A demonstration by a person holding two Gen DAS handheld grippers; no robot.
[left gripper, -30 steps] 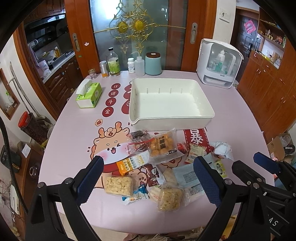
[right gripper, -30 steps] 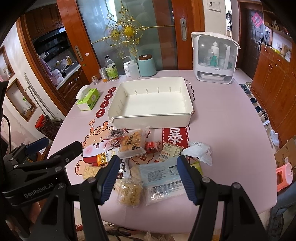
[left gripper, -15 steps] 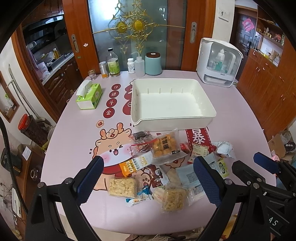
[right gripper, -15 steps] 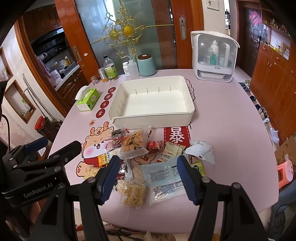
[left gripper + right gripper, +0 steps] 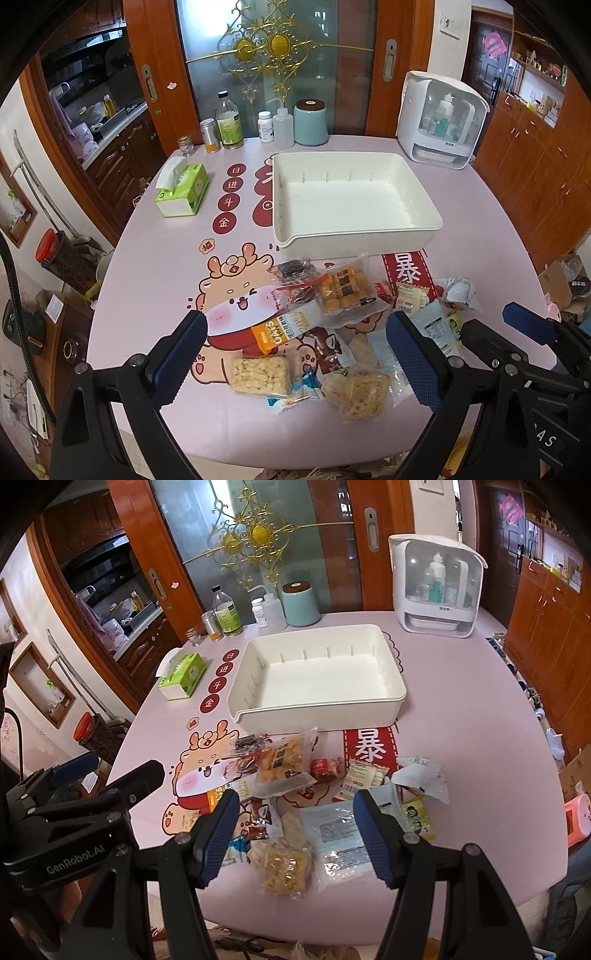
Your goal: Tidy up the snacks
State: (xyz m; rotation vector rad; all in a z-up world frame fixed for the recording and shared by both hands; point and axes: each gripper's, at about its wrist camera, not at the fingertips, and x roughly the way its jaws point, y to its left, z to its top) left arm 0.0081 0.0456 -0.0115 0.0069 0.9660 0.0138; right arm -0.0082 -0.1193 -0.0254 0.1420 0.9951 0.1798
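Observation:
An empty white bin (image 5: 351, 199) (image 5: 317, 679) stands mid-table. In front of it lies a loose pile of snack packets: an orange-ball pack (image 5: 345, 286) (image 5: 284, 762), an orange oat bar (image 5: 284, 328), a pale cracker pack (image 5: 260, 374), a crinkled noodle-snack pack (image 5: 360, 393) (image 5: 286, 867), a light blue flat pack (image 5: 340, 834) and a white wrapper (image 5: 458, 291) (image 5: 421, 775). My left gripper (image 5: 299, 358) is open and empty above the pile's near left side. My right gripper (image 5: 297, 836) is open and empty above the pile's near middle.
A green tissue box (image 5: 183, 190) sits at the left of the pink tablecloth (image 5: 155, 266). Bottles and a teal canister (image 5: 311, 123) line the far edge. A white appliance (image 5: 441, 120) stands at the far right. The table's near edge is just below the pile.
Both grippers have drawn back and up slightly, so the table and pile look a little farther away. Both stay open; no packet has moved.

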